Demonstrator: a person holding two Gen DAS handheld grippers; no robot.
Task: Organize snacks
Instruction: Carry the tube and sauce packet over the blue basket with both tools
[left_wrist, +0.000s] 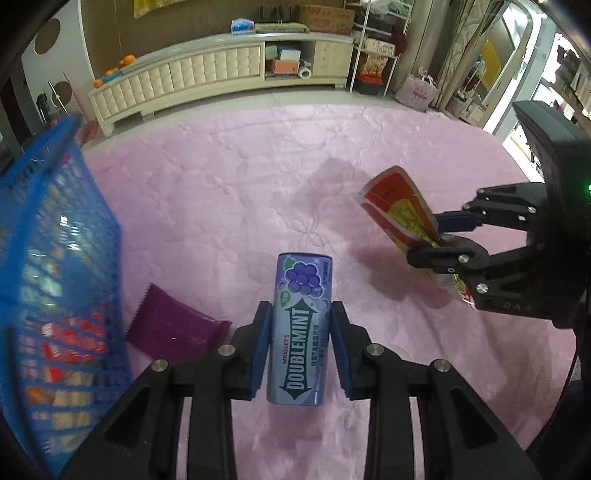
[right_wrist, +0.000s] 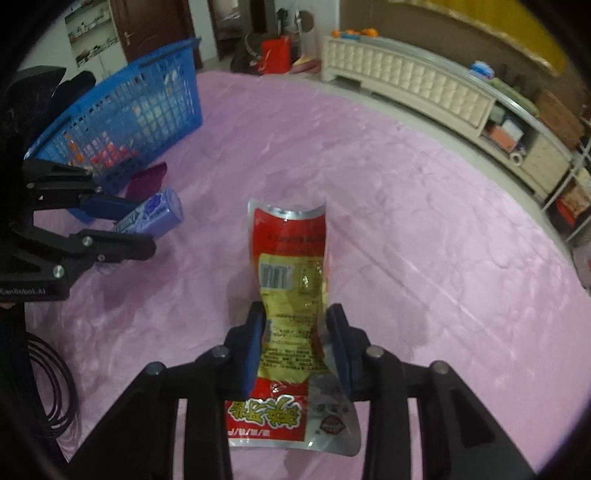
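the blue mesh basket (left_wrist: 55, 258) sits at about nine o'clock from your left gripper (left_wrist: 299, 343) in the left wrist view, its near wall blurred, with packets already showing through the mesh. just beside its foot, at ten o'clock from the fingers, a purple snack packet (left_wrist: 173, 328) lies flat on the pink blanket (left_wrist: 229, 192).

your left gripper is closed onto a purple doublemint gum canister (left_wrist: 302, 328), the blue pads pressed on its two long sides. the canister's long axis runs straight out along the fingers, toward twelve o'clock, so it points past the basket and not into it. you would need to swing left to bring it over the rim.

further right, at two o'clock, your right gripper (left_wrist: 441, 236) holds a red and yellow snack pouch (left_wrist: 399, 210) clear of the blanket. in the right wrist view that right gripper (right_wrist: 295, 350) pinches the pouch (right_wrist: 288, 280) near its middle, the jaws narrowed onto it, the film bowed between them. the pouch's long axis also runs along the fingers to twelve o'clock.

from that side the basket (right_wrist: 122, 110) lies at ten o'clock, beyond the left gripper (right_wrist: 122, 225) and its canister (right_wrist: 159, 214). so the left hand is plainly the nearer to the basket, and i judge it should drop first, since it stands between the right hand and the rim.
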